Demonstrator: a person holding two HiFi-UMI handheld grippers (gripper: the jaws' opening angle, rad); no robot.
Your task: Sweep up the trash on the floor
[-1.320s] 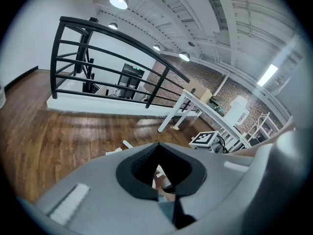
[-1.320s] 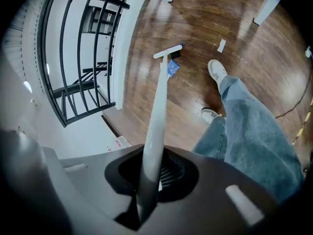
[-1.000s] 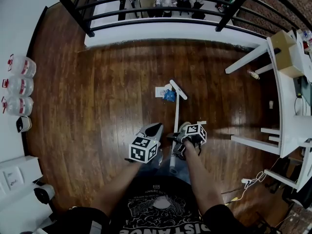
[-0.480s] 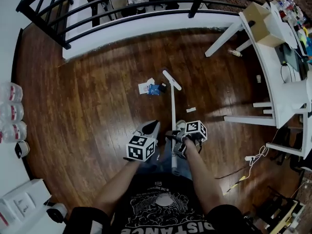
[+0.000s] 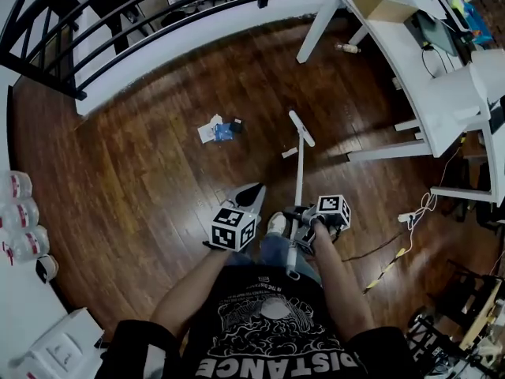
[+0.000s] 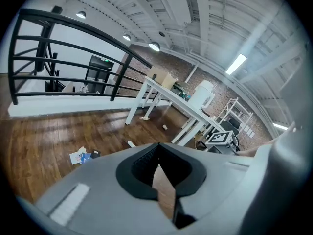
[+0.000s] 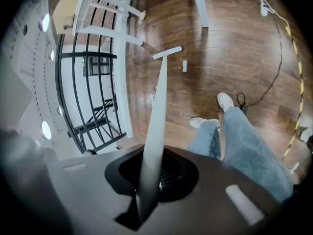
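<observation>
Even, bright indoor light comes from ceiling lamps (image 6: 154,46), leaving a soft sheen on the dark floor (image 5: 158,164). Every view bends strongly toward black corners, and the handle (image 7: 151,146) blurs near the lens.

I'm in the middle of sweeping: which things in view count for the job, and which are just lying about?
Job:
white long-handled broom, clamped in the right gripper
crumpled white paper and blue wrapper pile
small white scrap near the broom head

Lying about:
white tables
clear plastic jugs by the wall
white power strip with cables
</observation>
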